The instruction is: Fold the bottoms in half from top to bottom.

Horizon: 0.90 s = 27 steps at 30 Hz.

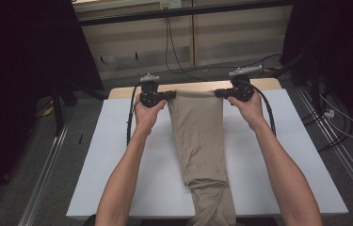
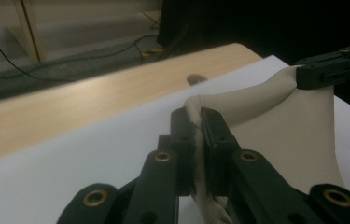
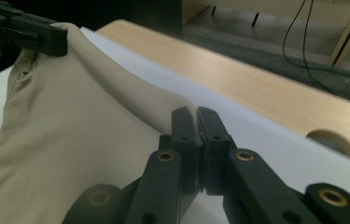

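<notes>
So I have both far corners of the beige trousers (image 1: 197, 136) pinched, left gripper (image 1: 170, 95) and right gripper (image 1: 219, 93) clamped tight at frame centre; the fold across the worktop (image 1: 117, 155) remains.

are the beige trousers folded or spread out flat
Folded. The beige trousers form one narrow strip down the white table, bunched at the near edge, far edge pinched between the left gripper and right gripper.

A lab-style recording bay: a white-topped table (image 1: 117, 155) on grey carpet, black curtains (image 1: 23, 47) at nine and three o'clock, loose cables (image 1: 174, 52) and pale panelled wall (image 1: 136, 37) at twelve o'clock.
</notes>
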Tool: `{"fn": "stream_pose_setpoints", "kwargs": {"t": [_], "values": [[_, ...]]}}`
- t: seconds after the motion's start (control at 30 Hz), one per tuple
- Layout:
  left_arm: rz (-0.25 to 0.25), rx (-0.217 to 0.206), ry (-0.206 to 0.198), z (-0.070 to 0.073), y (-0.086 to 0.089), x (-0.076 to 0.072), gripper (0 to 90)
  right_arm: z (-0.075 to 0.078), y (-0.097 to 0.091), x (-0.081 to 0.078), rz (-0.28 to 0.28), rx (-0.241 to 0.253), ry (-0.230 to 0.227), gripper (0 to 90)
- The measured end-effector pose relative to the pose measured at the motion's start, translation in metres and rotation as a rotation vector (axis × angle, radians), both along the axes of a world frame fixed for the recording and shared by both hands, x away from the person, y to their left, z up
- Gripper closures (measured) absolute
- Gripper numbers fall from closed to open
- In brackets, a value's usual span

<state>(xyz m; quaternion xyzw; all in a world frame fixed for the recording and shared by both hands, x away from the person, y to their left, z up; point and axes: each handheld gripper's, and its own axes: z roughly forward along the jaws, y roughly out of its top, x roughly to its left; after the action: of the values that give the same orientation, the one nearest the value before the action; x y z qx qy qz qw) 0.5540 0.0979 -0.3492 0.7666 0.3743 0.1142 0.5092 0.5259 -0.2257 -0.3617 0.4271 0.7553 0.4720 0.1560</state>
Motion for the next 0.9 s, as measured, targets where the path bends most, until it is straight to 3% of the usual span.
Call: {"fn": "stream_pose_setpoints", "kwargs": {"t": [0.17, 0.33, 0.37, 0.43, 0.5, 0.53, 0.57, 0.6, 0.63, 0.7, 0.77, 0.9], "values": [[0.036, -0.015, -0.030, 0.024, -0.001, 0.014, 84.7, 0.025, -0.001, 0.011, -0.031, 0.023, -0.035, 87.1], [0.057, -0.014, -0.054, 0.043, -0.005, 0.028, 84.7, 0.053, -0.001, 0.024, -0.057, 0.008, -0.065, 87.1], [0.063, -0.009, -0.056, 0.047, -0.006, 0.031, 84.7, 0.058, -0.001, 0.026, -0.061, 0.012, -0.067, 87.1], [0.075, -0.038, -0.041, 0.053, -0.007, 0.036, 84.6, 0.067, 0.001, 0.032, -0.075, -0.006, -0.062, 87.1], [0.083, -0.016, -0.027, 0.053, -0.011, 0.041, 83.6, 0.072, 0.002, 0.037, -0.090, -0.011, -0.066, 84.1], [0.100, -0.002, -0.033, 0.051, -0.012, 0.042, 80.2, 0.073, 0.003, 0.041, -0.139, -0.040, -0.070, 71.7], [0.139, 0.009, -0.037, 0.047, -0.012, 0.043, 70.8, 0.073, 0.003, 0.043, -0.188, -0.059, -0.068, 57.4], [0.159, 0.004, -0.022, 0.043, -0.011, 0.043, 53.8, 0.072, 0.002, 0.045, -0.238, -0.060, -0.065, 51.0], [0.153, 0.005, -0.012, 0.039, -0.010, 0.043, 49.2, 0.071, 0.001, 0.046, -0.241, -0.064, -0.061, 55.3], [0.155, 0.048, -0.002, 0.032, -0.009, 0.041, 42.1, 0.066, 0.001, 0.044, -0.221, -0.081, -0.049, 47.5], [0.140, 0.063, 0.013, 0.026, -0.008, 0.038, 30.7, 0.058, 0.001, 0.042, -0.200, -0.087, -0.036, 45.3], [0.113, 0.080, 0.007, 0.018, -0.006, 0.023, 22.6, 0.035, 0.001, 0.026, -0.154, -0.081, -0.008, 42.3]]}}
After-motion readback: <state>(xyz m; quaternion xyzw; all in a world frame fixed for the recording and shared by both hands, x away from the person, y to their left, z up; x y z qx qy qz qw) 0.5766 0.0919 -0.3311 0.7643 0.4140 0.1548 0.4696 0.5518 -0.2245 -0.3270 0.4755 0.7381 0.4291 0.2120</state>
